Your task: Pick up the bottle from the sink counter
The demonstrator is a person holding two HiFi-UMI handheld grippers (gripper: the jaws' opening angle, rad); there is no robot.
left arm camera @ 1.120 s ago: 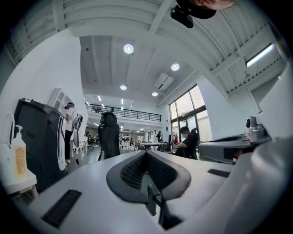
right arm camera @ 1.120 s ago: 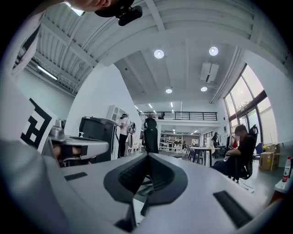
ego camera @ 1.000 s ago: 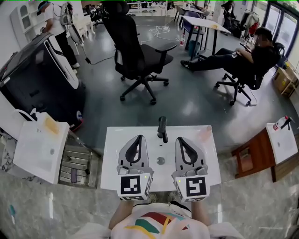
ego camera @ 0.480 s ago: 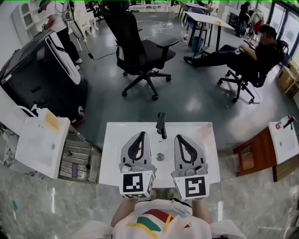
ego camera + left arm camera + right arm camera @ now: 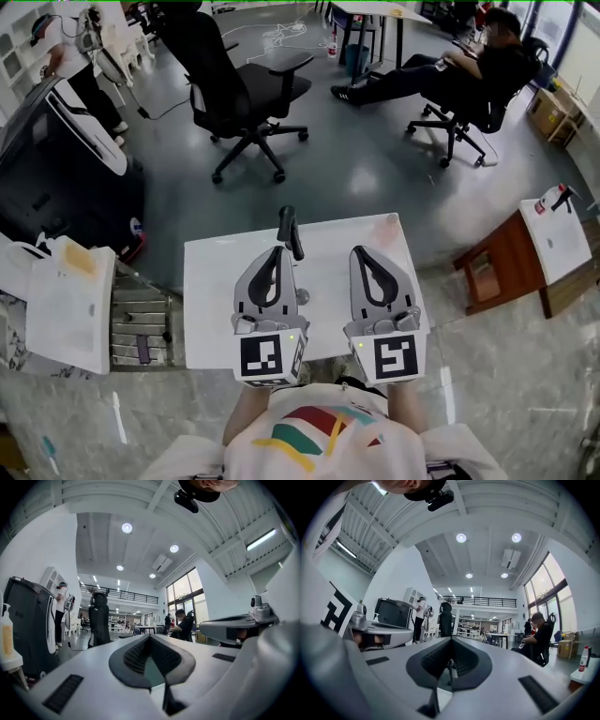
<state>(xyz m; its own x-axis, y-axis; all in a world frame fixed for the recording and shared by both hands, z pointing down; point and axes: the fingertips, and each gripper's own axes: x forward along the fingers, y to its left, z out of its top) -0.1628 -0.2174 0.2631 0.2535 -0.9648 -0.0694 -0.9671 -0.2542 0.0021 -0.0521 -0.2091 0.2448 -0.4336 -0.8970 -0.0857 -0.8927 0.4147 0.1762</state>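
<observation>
Head view, bench edges: the white rectangular sink-top bench point(image 5: 211, 272) lies straight below the person, with its near edge under the marker cubes and its far edge facing glossy grey floor point(image 5: 375, 169).
Room ahead: a stretch of that floor separates the far edge from a black swivel office chair point(image 5: 220, 89).
Room at the sides: a second white sink top point(image 5: 66, 314) sits well apart on the left. A brown wooden cabinet point(image 5: 492, 277) sits near the right edge.
Tap: a matt black curved faucet point(image 5: 289, 230) stands at the bench's far middle, just beyond the left gripper's tip. A round metal drain point(image 5: 302, 297) lies between the grippers.
Left gripper point(image 5: 278, 251): smooth grey shell with black ribbed pads. The jaws are closed tip to tip on nothing, above the bench.
Right gripper point(image 5: 362, 251): same build, with the jaw tips together and empty.
Bottles: a small white bottle with a red cap point(image 5: 551, 200) stands on the far-right sink top. A white bottle with a yellow label point(image 5: 80, 261) is on the left one. Both are well apart from the grippers, and I cannot tell which one the task means.
</observation>
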